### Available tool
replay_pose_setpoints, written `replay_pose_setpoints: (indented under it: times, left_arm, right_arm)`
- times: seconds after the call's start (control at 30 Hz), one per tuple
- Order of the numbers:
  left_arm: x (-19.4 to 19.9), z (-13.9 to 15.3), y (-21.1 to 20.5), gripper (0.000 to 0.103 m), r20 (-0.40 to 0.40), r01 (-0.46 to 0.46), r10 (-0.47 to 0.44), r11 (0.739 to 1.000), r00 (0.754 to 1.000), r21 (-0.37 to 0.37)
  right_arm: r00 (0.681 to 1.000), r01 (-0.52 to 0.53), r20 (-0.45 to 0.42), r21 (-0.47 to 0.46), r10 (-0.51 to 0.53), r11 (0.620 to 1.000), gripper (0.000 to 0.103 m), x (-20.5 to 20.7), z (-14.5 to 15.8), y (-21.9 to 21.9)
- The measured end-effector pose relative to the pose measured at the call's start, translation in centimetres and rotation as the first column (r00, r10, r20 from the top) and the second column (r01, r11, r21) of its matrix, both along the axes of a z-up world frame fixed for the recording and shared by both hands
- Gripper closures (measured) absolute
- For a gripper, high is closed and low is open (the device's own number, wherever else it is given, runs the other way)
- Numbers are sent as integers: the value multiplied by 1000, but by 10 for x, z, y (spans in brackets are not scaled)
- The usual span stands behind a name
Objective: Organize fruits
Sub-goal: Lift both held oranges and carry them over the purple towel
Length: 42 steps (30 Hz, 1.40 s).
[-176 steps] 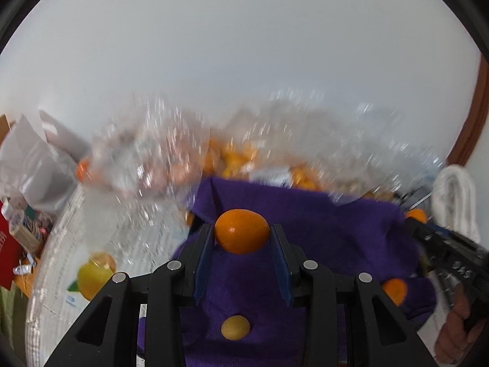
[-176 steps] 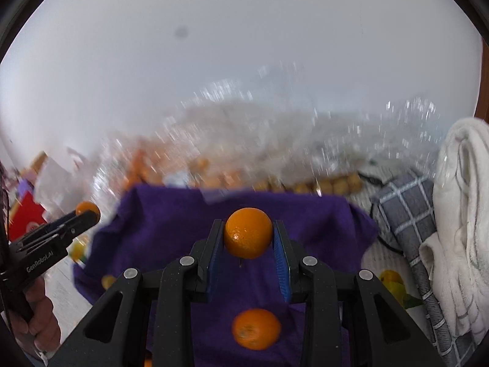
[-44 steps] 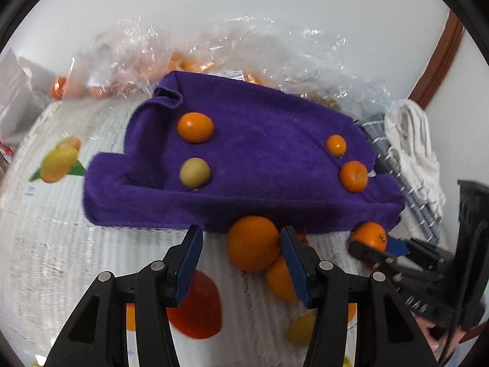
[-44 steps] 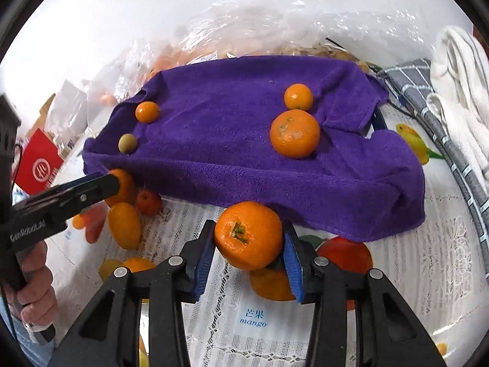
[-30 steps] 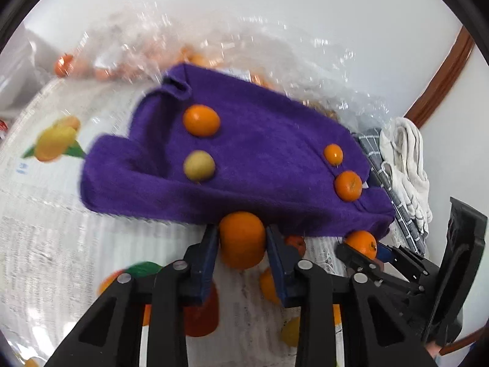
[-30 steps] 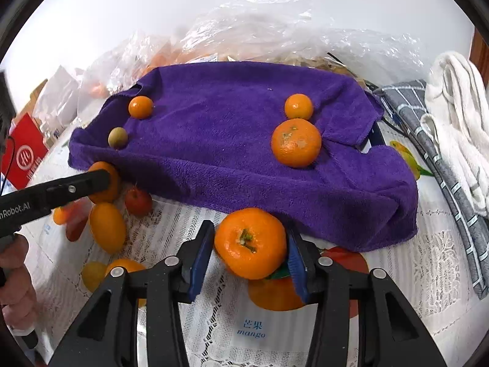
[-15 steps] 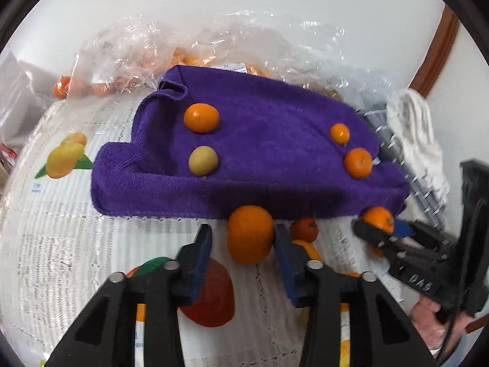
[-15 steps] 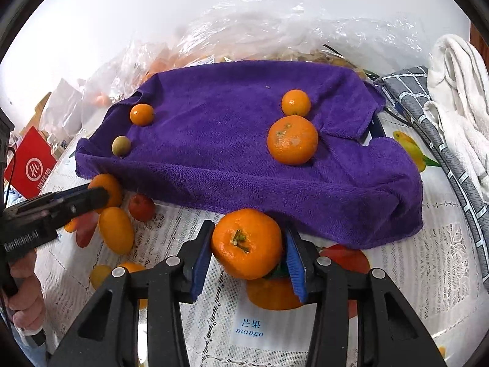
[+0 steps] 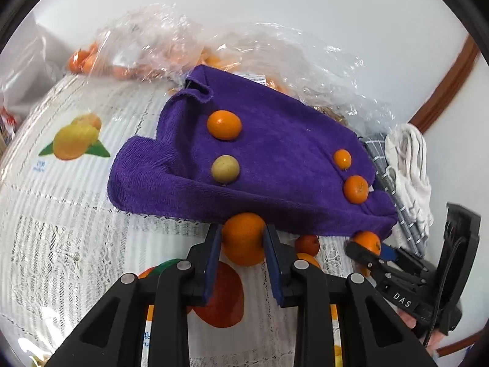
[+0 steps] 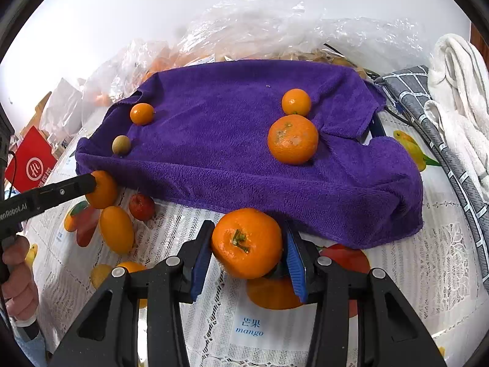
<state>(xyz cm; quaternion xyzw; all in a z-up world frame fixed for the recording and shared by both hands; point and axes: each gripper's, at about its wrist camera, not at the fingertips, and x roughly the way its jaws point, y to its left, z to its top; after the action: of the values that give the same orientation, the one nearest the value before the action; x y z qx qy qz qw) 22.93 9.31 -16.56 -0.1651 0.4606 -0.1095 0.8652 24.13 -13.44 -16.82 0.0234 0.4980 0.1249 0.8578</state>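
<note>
Left gripper is clamped on a smooth oval orange fruit, its blue pads against both sides, just in front of the near edge of the purple towel and over the white lace tablecloth. Right gripper holds a larger mandarin with a green stem scar facing the camera, likewise at the towel's near edge, above a printed mango picture. On the towel lie four fruits in two pairs, well apart: toward the left side a small orange kumquat and a pale yellow-green round fruit; toward the right side a small orange fruit just beside, perhaps touching, a large mandarin with a scuffed skin. Loose on the tablecloth between the two grippers are a small red fruit and an elongated orange fruit. Behind the towel stand crumpled clear plastic bags holding more orange fruit. A grey checked cloth and a white towel lie at the right. A hand grips the left tool's handle.
</note>
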Motion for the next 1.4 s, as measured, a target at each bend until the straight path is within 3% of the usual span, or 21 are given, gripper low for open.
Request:
replay_pose_setpoints:
  times: [0.3,0.43,0.63,0.73,0.8,1.07,1.4]
  left_arm:
    - [0,-2,-1,75,-7,26,-26,1000,1000,-11]
    - [3,-9,-2,64,-44,46,-47,998,998,-38]
    - [0,-11,-14,63,-23,53,-53,999,998,-1]
    - [0,-14,-20,74,-26,63,-63,998,998,8]
    - [-1,-12,-22,74,-18,67,-66,998,998,19]
    - [-6,3,-10,74,65,29,-27,999,998,-32]
    - [-16,29,-3,74,204,-17,15,1000,979,9]
  right_arm:
    - [1000,0,-1,-2,0,1000,58,0,0,-1]
    - [1000,1,-5,4,-1,1000,58,-1,1,-2]
    - [1000,5,-11,16,-4,1000,58,-2,1,-3]
    - [1000,-3,-8,2,3,1000,58,-4,2,-2]
    - [1000,-5,-3,2,5,1000,61,-5,3,-1]
    - [999,-10,52,42,8,999,62,-11,16,-4]
    - [989,66,129,94,-78,993,62,-13,36,-26]
